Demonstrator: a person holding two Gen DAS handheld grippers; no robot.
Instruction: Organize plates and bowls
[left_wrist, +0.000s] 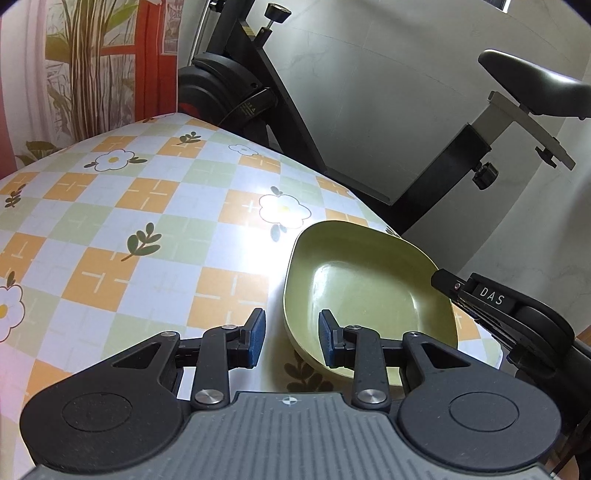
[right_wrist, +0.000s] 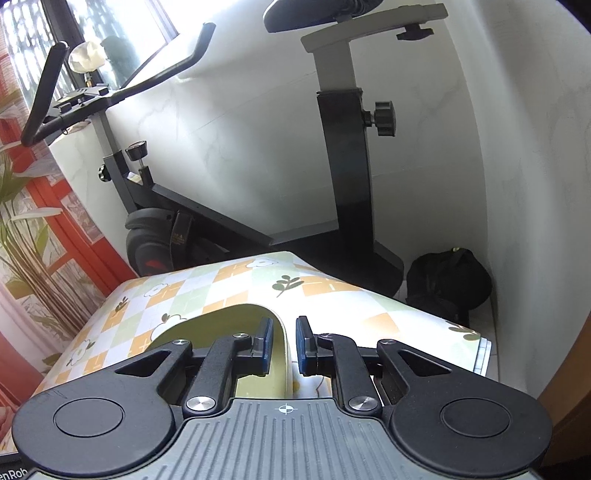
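A green square plate (left_wrist: 369, 280) lies near the right edge of the table (left_wrist: 147, 221), which has a flowered checked cloth. My left gripper (left_wrist: 292, 334) is open and straddles the plate's near-left rim, one pad outside and one inside. A finger of the right gripper (left_wrist: 448, 282) reaches the plate's right rim. In the right wrist view the right gripper (right_wrist: 285, 341) has a narrow gap between its pads, and the rim of the plate (right_wrist: 221, 325) runs between them. A sliver of space shows on both sides.
An exercise bike (left_wrist: 258, 92) stands against the white wall just beyond the table's far edge, its seat post (right_wrist: 343, 166) close by. A black bag (right_wrist: 447, 280) sits on the floor in the corner. A patterned curtain (left_wrist: 92, 74) hangs at the left.
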